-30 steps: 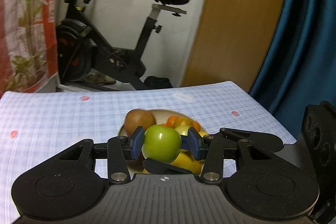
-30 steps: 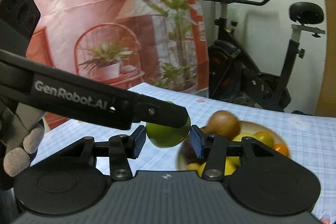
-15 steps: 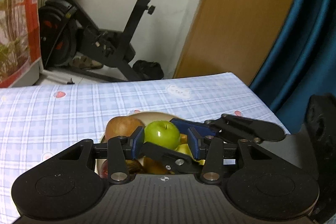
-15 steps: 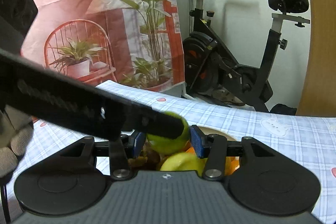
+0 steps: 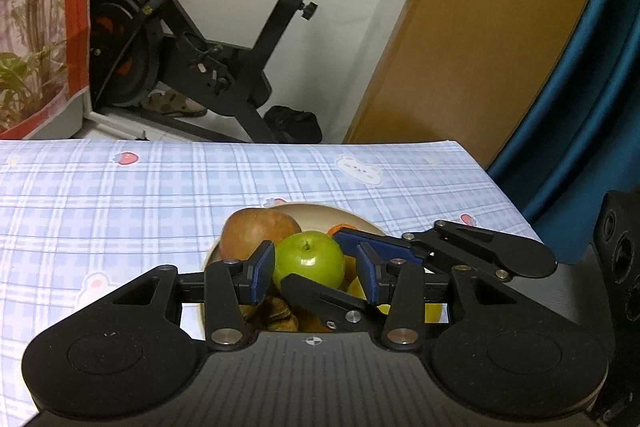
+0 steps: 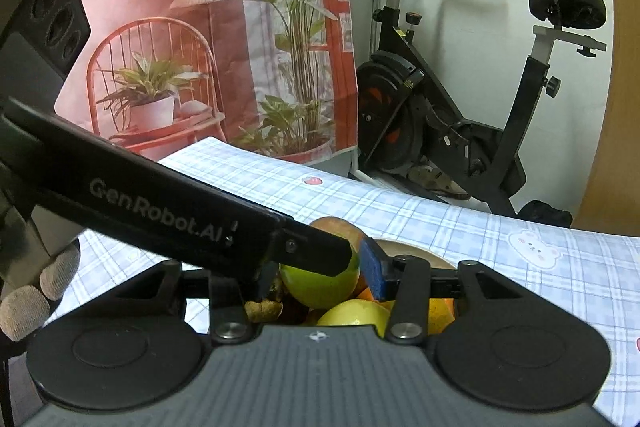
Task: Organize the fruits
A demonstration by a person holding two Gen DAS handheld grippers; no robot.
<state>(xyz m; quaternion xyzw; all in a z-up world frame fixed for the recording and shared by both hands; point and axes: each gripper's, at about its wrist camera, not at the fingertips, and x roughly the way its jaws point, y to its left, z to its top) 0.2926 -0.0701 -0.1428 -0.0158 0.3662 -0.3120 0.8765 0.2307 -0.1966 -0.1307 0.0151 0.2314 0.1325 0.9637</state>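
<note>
A small green apple (image 5: 308, 263) hangs over a cream bowl (image 5: 340, 213) of fruit. In the right wrist view my right gripper (image 6: 318, 267) is shut on the apple (image 6: 316, 287); its right pad presses the skin. In the left wrist view its fingers (image 5: 320, 297) cross in front of and behind the apple. My left gripper (image 5: 316, 259) brackets the same apple. Its left pad touches the fruit, and a thin gap shows at the right pad. One left finger (image 6: 200, 219) hides the right gripper's left pad.
The bowl (image 6: 412, 251) holds a russet-brown fruit (image 5: 256, 231), yellow fruit (image 6: 352, 311) and an orange (image 6: 440, 307). A blue checked cloth (image 5: 120, 207) covers the table. Past the far edge stands an exercise bike (image 5: 200, 59), with a blue curtain (image 5: 580, 107) on the right. A gloved hand (image 6: 36, 291) is at the left.
Both grippers moved forward and slightly down with the apple between them, from short of the bowl to over it. The jaw gaps look unchanged.
</note>
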